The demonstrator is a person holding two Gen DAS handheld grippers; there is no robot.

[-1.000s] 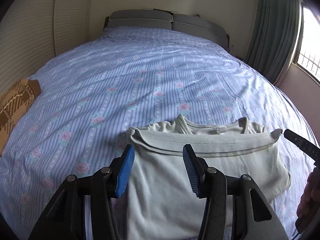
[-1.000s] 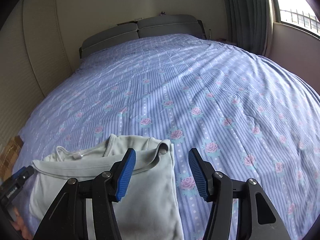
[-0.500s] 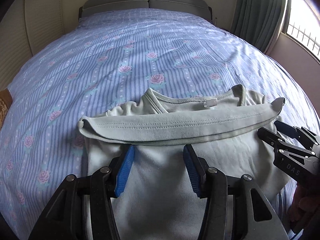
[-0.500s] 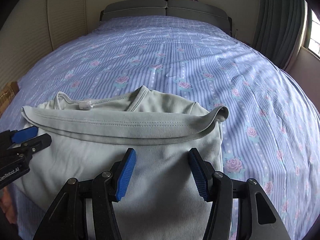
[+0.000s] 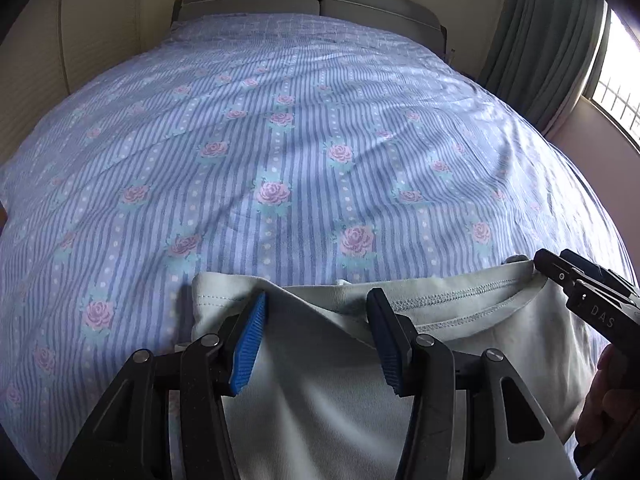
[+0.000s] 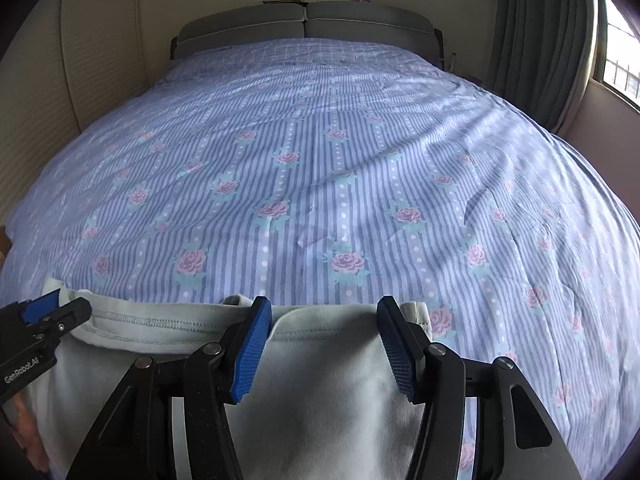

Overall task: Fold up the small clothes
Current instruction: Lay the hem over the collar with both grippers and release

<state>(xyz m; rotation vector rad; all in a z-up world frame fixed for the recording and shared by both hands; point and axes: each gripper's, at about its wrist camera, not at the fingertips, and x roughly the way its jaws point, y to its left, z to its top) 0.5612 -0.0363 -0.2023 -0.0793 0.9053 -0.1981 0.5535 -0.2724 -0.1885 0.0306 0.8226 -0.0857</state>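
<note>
A pale green folded shirt (image 5: 320, 392) lies on the bed at the near edge, its stitched hem along the far side. It also shows in the right wrist view (image 6: 332, 392). My left gripper (image 5: 316, 340) is open, low over the shirt's left part, with cloth between the blue pads (image 5: 248, 344). My right gripper (image 6: 324, 344) is open over the shirt's right part. The right gripper also shows at the right edge of the left wrist view (image 5: 576, 284), at the shirt's right corner. The left gripper shows at the left edge of the right wrist view (image 6: 48, 312).
The bed (image 5: 304, 128) has a blue striped cover with pink roses. A grey headboard (image 6: 304, 24) stands at the far end. Green curtains (image 6: 536, 32) and a window are at the right, a cream wall at the left.
Both grippers have moved forward and lower over the shirt, toward its far hem. The shirt's neckline has gone out of sight behind the hem. Both stay open.
</note>
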